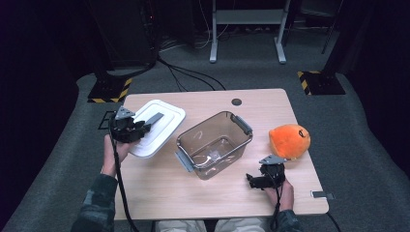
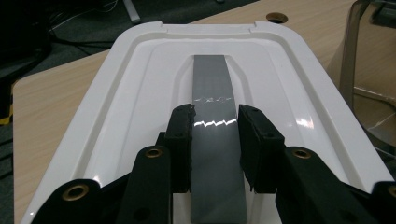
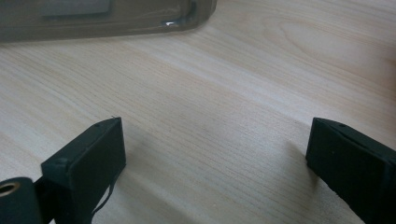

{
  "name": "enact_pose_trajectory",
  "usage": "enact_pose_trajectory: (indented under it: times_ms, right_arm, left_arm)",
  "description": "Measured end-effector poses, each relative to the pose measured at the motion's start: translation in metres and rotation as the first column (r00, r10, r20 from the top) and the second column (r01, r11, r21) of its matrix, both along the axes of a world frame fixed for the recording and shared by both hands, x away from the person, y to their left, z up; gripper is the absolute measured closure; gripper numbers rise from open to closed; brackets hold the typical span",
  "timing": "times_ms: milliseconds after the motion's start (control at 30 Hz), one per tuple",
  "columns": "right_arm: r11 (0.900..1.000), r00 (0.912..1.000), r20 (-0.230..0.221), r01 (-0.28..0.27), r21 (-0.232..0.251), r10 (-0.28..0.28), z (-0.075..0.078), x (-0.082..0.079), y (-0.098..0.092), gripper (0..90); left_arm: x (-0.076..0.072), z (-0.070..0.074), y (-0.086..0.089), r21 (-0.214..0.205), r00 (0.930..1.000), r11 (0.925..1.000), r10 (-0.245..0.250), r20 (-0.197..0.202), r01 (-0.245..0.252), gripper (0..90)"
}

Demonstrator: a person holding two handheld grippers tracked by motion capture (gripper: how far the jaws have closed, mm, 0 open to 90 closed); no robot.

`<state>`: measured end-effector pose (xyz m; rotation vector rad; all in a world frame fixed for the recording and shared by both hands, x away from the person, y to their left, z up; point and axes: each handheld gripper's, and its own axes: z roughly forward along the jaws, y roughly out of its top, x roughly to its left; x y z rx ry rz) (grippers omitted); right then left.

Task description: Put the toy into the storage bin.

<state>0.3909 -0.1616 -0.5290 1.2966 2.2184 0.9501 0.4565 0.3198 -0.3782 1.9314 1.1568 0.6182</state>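
Though broad and shallow, probably light to lift, going by the thin moulded plastic of the white lid point(image 2: 130, 93). Found at the left of the table point(image 1: 159, 188), just beside the clear box point(image 1: 208, 118), near its open top. Hard to say whether resting flat or raised a little at one end.

Held already by the left gripper point(image 2: 215, 135) point(image 1: 145, 126), drawn in to the width of the grey strip point(image 2: 212, 79) along the lid's middle, with pads pressed on the strip's two long edges and nothing else between them. Seems the right place to take hold — raised, straight-sided, centred, so less likely to tip to one side.

Glossy all over, judging by the bright glints on strip and rim, so likely slippery. Best kept square in the pads and moved without jerks. Probably stiff enough not to sag, yet liable to flex or swing at the far end when carried from a single point. Not fragile in the way of glass, though a drop on the box's rim could chip a corner.

As for the right gripper point(image 3: 215, 154) point(image 1: 251, 180): spread wide, holding nothing, low over bare wood near the box's front corner. Free to steady the box or the lid's loose edge if needed. Well apart from the orange soft toy point(image 1: 289, 140) at the table's right.
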Motion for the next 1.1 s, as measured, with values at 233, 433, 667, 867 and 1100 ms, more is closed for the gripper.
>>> enact_pose_trajectory:
  times_ms: [233,433,667,867,1100]
  right_arm:
    - [1.0000,1.0000,0.001,0.001,0.000,-0.001,0.000,0.000,0.000,4.0]
    - [1.0000,1.0000,0.001,0.001,0.000,-0.001,0.000,0.000,0.000,4.0]
    - [1.0000,1.0000,0.001,0.000,0.000,0.000,0.000,0.000,0.000,4.0]
    - [1.0000,1.0000,0.000,0.000,0.000,0.000,0.000,0.000,0.000,4.0]
    - [1.0000,1.0000,-0.001,0.000,0.000,0.000,0.000,0.000,0.000,4.0]
  left_arm:
    - [0.001,-0.013,0.009,0.002,0.9994,0.9997,0.024,-0.024,-0.024,66.6]
    - [0.003,-0.025,0.015,0.006,0.9978,0.9987,0.050,-0.044,-0.050,66.5]
    - [0.006,-0.042,0.021,-0.005,0.9945,0.9978,0.065,-0.082,-0.066,66.6]
    - [0.009,-0.057,0.024,-0.007,0.9911,0.9970,0.076,-0.109,-0.077,66.6]
    - [0.011,-0.073,0.026,0.017,0.9863,0.9957,0.092,-0.137,-0.090,66.6]
